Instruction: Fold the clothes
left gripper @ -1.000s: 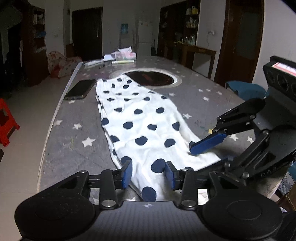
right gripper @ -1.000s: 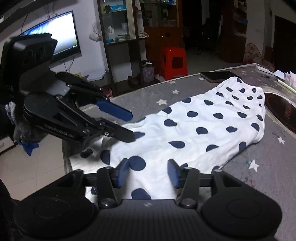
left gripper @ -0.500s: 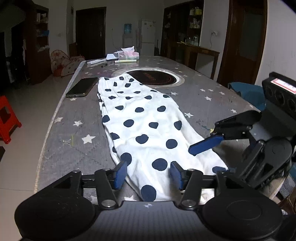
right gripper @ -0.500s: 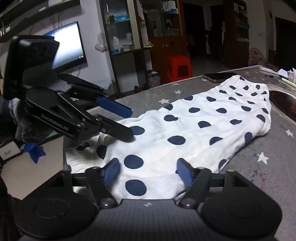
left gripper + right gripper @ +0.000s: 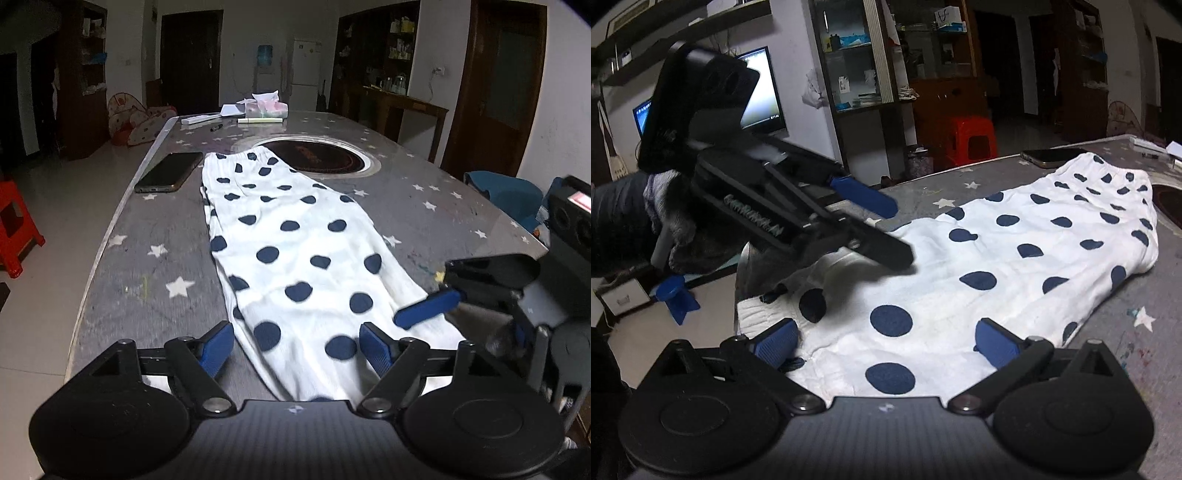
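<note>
A white garment with navy dots (image 5: 295,251) lies flat and lengthwise on the grey star-patterned table (image 5: 155,280). My left gripper (image 5: 297,349) hovers open over the garment's near end, its blue pads wide apart, one past the cloth's left edge. To its right, my right gripper (image 5: 423,293) is open beside the near right edge of the cloth. In the right wrist view the garment (image 5: 1015,266) stretches away to the right. There my right gripper (image 5: 886,341) is open above its hem, and my left gripper (image 5: 897,232) stands open over the far corner.
A dark phone (image 5: 168,177) lies left of the garment's far end. A round dark inset (image 5: 317,158) sits in the table just beyond. Papers and a tissue pack (image 5: 264,107) are at the far end. A red stool (image 5: 14,229) stands on the floor, left.
Both grippers have opened wider, pads spreading from a narrow gap to a wide one, and have lifted slightly. The garment has stayed flat on the table.
</note>
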Tool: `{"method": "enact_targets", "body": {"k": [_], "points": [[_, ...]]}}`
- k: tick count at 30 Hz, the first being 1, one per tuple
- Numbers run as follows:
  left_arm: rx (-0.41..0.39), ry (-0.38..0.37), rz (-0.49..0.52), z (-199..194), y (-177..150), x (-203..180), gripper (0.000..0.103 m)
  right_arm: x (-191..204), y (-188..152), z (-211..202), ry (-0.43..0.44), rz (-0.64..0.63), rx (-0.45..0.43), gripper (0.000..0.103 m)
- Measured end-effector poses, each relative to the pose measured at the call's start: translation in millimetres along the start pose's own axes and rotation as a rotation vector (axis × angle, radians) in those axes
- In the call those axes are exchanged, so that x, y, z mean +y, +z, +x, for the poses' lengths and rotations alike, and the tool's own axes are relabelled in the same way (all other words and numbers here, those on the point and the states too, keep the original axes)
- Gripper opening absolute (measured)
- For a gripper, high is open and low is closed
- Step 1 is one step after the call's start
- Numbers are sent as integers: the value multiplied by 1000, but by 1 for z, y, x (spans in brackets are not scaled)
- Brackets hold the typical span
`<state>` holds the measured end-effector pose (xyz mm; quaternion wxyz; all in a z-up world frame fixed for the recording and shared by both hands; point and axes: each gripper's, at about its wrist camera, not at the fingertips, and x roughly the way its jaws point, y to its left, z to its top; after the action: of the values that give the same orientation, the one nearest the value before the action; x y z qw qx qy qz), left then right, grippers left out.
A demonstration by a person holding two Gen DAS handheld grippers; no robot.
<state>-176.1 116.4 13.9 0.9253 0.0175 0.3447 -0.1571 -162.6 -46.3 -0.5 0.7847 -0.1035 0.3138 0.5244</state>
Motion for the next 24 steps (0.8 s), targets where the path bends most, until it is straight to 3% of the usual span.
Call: {"method": "enact_targets", "body": {"k": [4, 7, 9, 14, 17, 24], "points": [[-9, 23, -3, 7, 9, 4, 78, -9, 10, -13, 23, 52, -36, 103], [-9, 47, -4, 14, 15, 9, 78, -18, 22, -27, -48, 32, -82, 103], [-6, 65, -6, 20, 18, 11, 78, -29, 27, -26, -85, 29, -77, 103], [44, 119, 6, 36, 15, 15, 78, -57, 28, -7, -54, 119, -19, 103], [73, 139, 9, 40, 10, 20, 78, -70, 26, -2, -89, 160, 26, 103], [46, 145, 16, 37, 32, 22, 78, -113, 35, -29, -149, 233, -35, 103]]}}
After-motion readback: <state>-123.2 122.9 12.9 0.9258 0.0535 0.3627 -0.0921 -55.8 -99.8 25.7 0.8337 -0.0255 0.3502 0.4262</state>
